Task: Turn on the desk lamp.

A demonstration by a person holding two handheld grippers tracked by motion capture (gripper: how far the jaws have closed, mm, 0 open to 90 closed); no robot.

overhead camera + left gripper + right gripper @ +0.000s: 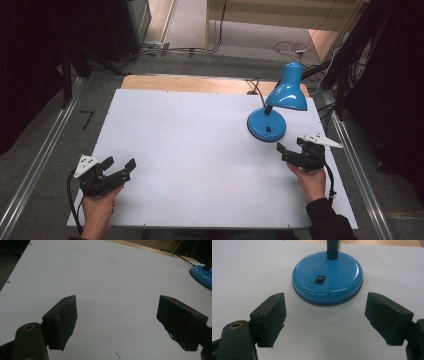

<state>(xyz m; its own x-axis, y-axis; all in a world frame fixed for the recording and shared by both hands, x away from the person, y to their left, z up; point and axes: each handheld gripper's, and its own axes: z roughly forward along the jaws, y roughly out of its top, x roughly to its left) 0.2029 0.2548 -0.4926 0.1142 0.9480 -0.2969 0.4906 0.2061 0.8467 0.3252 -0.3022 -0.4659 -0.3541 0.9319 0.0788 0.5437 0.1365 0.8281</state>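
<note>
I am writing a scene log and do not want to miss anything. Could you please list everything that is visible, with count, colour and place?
Desk lamp: one, blue with a black neck, standing at the far right of the board; shade tilted down.
Lamp switch: one, black, on top of the round lamp base.
Board: one, white, covering most of the table.
Table: one, wooden, its edge showing beyond the board.
Cables: several, dark and white, on the floor behind the table.
Left gripper: one, black, near left of the board, open, empty.
Right gripper: one, black, just before the lamp base, open, empty.
</note>
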